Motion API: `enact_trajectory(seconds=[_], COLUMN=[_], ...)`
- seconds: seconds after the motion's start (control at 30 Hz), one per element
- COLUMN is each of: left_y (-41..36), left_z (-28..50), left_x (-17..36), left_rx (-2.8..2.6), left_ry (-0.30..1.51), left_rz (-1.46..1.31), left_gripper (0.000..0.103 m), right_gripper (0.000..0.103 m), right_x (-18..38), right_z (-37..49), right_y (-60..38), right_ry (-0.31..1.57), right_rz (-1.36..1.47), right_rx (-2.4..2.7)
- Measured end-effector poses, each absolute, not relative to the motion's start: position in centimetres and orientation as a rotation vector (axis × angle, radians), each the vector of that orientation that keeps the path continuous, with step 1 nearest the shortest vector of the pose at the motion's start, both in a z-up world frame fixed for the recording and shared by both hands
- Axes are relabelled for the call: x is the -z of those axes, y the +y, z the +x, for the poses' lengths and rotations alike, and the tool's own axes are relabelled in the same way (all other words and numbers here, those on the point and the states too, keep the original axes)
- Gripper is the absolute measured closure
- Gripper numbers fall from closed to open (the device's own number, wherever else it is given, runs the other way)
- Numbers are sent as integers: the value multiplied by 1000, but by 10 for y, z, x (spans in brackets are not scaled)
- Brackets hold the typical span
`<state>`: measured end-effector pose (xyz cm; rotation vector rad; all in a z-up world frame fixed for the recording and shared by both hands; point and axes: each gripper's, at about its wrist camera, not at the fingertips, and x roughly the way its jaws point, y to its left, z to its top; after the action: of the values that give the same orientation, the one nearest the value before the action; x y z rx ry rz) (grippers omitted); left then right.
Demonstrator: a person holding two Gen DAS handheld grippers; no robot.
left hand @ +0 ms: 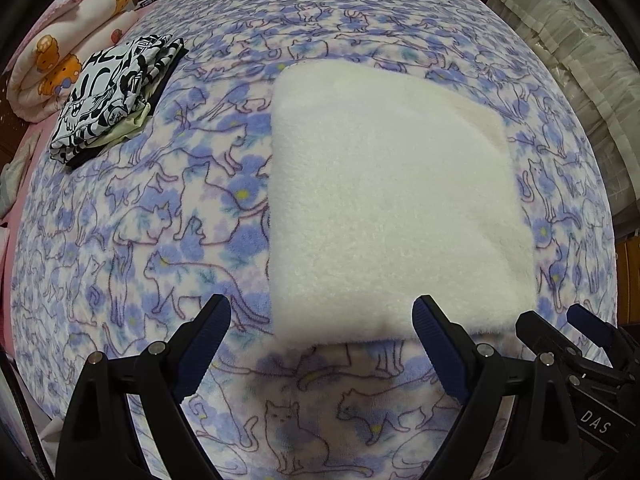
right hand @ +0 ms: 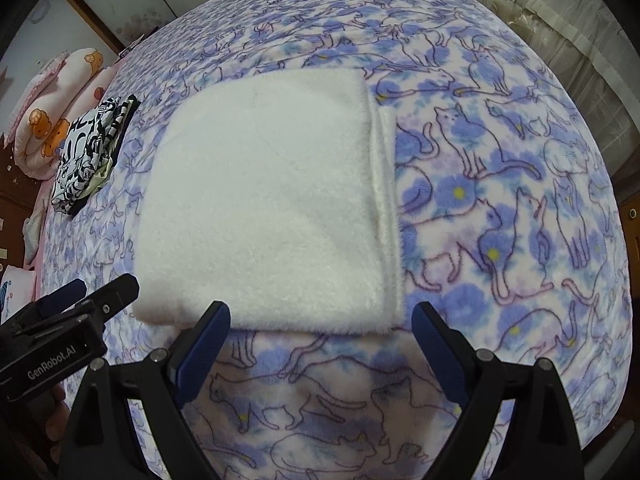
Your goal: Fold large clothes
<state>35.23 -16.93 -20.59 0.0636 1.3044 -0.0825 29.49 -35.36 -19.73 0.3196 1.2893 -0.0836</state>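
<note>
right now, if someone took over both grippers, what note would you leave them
Left hand-held gripper: open, empty, above the near edge of the white fleece.
Right hand-held gripper: open, empty, at the same edge.
White fleece lies folded into a flat rectangle on the cat-print blanket.
A black-and-white garment sits folded at the far left.
Left: perhaps one more fold, or stack it.

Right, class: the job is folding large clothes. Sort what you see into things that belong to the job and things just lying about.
Belongs to the job:
- white fleece garment, folded flat on the bed
- left gripper, open, empty
- right gripper, open, empty

Just lying about:
- black-and-white printed clothes, already folded in a pile
- cat-print blanket
- bear-print quilt
- lace curtain
</note>
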Motion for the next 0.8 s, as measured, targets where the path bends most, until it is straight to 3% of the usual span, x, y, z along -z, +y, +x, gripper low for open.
enact_trajectory(seconds=[0.6, 0.8], left_y=[-180, -164], left_z=[358, 371], left_x=[211, 222], left_rx=[87, 88], left_ry=[1310, 1343], left_rz=[101, -1], left_gripper=[12, 12], right_gripper=[10, 10], right_x=[200, 212], right_z=[302, 310], right_y=[-352, -369], right_ry=[1302, 1310], right_rz=[310, 344], right_rx=[60, 17])
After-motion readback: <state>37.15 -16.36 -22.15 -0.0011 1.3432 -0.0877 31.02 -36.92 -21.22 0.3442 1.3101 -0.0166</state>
